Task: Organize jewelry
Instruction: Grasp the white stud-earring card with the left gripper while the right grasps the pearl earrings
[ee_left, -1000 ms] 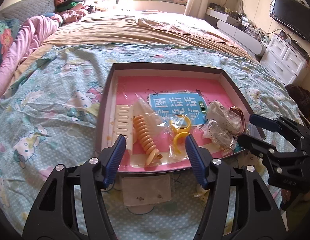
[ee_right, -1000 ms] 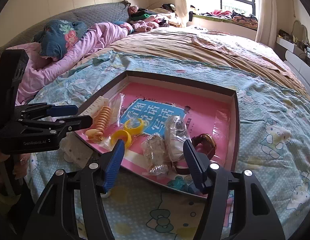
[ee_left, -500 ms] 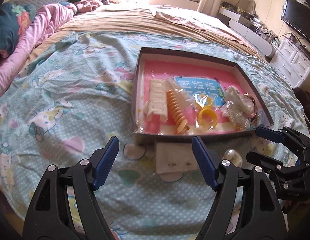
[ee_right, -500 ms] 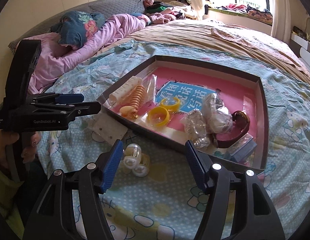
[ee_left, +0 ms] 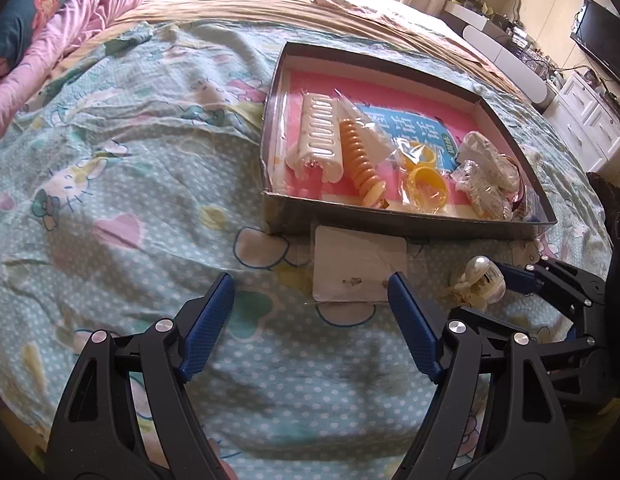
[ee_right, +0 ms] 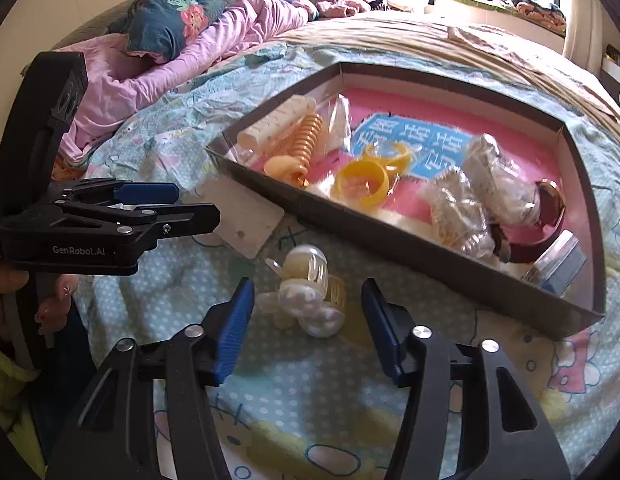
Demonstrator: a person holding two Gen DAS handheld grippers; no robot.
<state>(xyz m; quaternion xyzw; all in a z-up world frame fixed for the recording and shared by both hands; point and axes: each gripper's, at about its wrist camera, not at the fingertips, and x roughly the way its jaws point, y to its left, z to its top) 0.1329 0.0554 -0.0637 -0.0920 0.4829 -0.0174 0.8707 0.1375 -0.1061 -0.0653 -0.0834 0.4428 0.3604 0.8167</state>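
Observation:
A dark shallow box [ee_left: 389,222] [ee_right: 389,246] with a pink floor lies on the bed. It holds a white comb clip [ee_left: 319,140], an orange spiral clip [ee_left: 359,158], yellow rings [ee_left: 425,188] [ee_right: 363,184], clear bagged pieces [ee_left: 485,172] and a brown bangle [ee_right: 549,210]. In front of the box lie a white earring card in a clear bag [ee_left: 357,266] [ee_right: 246,214] and a pearly clip [ee_left: 479,280] [ee_right: 310,296]. My left gripper [ee_left: 311,296] is open, just short of the card. My right gripper [ee_right: 308,316] is open, with the pearly clip between its fingertips' line.
The bed has a teal cartoon-print sheet [ee_left: 122,184], a tan blanket [ee_left: 270,8] behind the box and pink bedding with a blue pillow [ee_right: 170,28] at the far left. White drawers [ee_left: 593,128] and a television stand at the right.
Both grippers have drawn back from the box toward the near side of the bed. The card and the pearly clip have come into view. Both grippers stay open.

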